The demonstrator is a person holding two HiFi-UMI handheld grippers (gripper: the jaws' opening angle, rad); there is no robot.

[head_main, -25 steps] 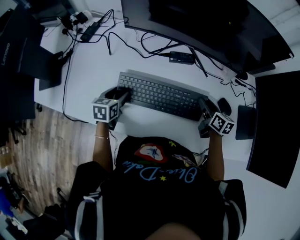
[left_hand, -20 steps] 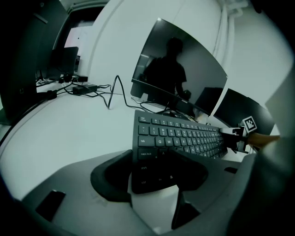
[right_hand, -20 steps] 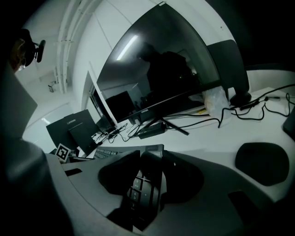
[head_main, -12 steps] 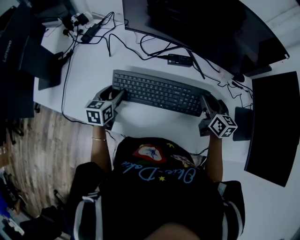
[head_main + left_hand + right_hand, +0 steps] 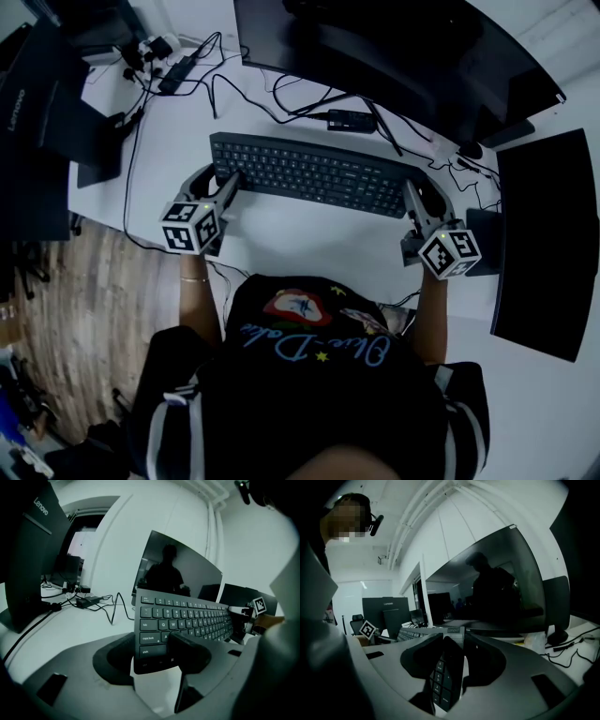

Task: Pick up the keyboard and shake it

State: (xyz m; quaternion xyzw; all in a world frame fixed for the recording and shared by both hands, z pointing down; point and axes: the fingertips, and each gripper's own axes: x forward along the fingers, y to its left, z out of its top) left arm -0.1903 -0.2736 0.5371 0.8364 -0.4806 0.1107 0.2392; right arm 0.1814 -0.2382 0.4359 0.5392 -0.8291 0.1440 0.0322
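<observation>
Lifting step, nearly done. Long flat black plastic keyboard (image 5: 314, 175), seemingly up off the white desk (image 5: 309, 239), stretched between both grippers. Clamped at one end by the left gripper (image 5: 228, 185), pinched at the other by the right gripper (image 5: 412, 199), just now closing tighter. Next: grip hard, shake gently.

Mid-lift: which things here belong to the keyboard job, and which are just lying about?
Job: keyboard; left gripper, clamped on its left end; right gripper, jaws just closed further on its right end.
Lying about: curved monitor; second monitor; adapter; cables.
</observation>
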